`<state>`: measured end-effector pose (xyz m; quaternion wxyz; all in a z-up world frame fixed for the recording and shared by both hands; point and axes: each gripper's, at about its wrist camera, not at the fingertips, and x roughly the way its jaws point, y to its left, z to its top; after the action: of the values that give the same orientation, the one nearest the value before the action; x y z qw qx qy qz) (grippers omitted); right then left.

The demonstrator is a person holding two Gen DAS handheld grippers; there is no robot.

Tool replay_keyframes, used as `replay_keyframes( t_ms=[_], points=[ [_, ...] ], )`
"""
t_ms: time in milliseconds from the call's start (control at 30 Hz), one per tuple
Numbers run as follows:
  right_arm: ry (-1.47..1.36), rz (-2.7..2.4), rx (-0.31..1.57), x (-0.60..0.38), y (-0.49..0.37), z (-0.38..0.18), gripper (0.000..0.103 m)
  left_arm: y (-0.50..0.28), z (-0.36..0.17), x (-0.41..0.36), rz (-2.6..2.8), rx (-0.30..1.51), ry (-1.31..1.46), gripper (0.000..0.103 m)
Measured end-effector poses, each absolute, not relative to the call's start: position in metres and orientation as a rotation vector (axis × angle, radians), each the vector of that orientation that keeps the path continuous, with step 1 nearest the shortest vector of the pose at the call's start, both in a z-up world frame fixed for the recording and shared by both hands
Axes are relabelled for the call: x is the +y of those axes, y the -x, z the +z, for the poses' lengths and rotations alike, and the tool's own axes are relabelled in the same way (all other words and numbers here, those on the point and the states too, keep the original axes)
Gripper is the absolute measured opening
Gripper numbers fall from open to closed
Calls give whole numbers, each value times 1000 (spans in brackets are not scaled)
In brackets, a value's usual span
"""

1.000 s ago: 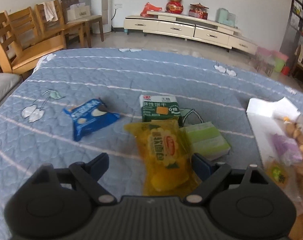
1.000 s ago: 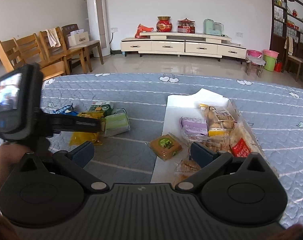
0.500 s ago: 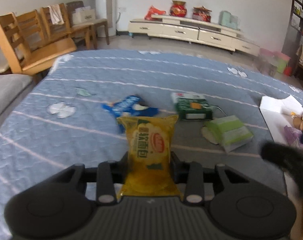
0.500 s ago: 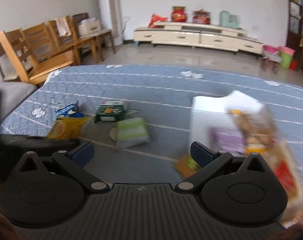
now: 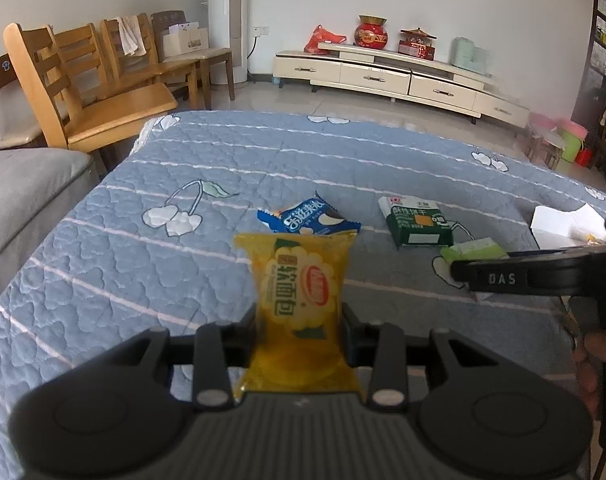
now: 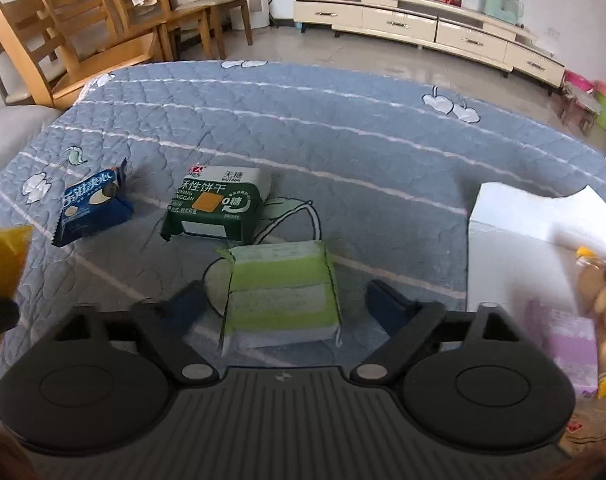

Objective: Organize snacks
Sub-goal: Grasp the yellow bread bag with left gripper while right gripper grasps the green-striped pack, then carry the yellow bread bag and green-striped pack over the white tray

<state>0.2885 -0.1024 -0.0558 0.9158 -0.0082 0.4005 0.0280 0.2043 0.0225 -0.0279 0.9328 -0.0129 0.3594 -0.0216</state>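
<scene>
We see the left tool (image 5: pixel 301 326) pinching the yellow bread pack (image 5: pixel 301 296) low on its body, lifted left of the green-striped pack (image 6: pixel 281 298); soft, crinkly, light, so we'd pinch the sides gently. The right tool (image 6: pixel 281 300) is closing round the striped pack, not pressing yet. Only the right view shows the white box (image 6: pixel 543 224) contents

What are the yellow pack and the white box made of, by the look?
Yellow pack: thin, glossy, partly see-through plastic film, with crimped ends, held in the shut left gripper. White box: looks like matte card or paperboard, with flat panels and a folded flap, though foam board is possible.
</scene>
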Motion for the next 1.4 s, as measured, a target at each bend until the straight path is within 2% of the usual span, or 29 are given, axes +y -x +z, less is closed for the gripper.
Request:
replay_keyframes(
  t_ms=[100, 700, 1033, 1400],
  points=[
    [5, 53, 809, -101, -280, -50, 63, -199, -24, 22, -40, 728, 26, 37],
    [-9, 80, 614, -90, -103, 46, 63, -114, 24, 14, -56, 668, -20, 37],
    [-42, 47, 553, -108, -28, 76, 63, -61, 43, 2, -102, 640, -49, 36],
    [-24, -6, 510, -127, 13, 88, 63, -35, 56, -21, -167, 608, -67, 36]
  ],
)
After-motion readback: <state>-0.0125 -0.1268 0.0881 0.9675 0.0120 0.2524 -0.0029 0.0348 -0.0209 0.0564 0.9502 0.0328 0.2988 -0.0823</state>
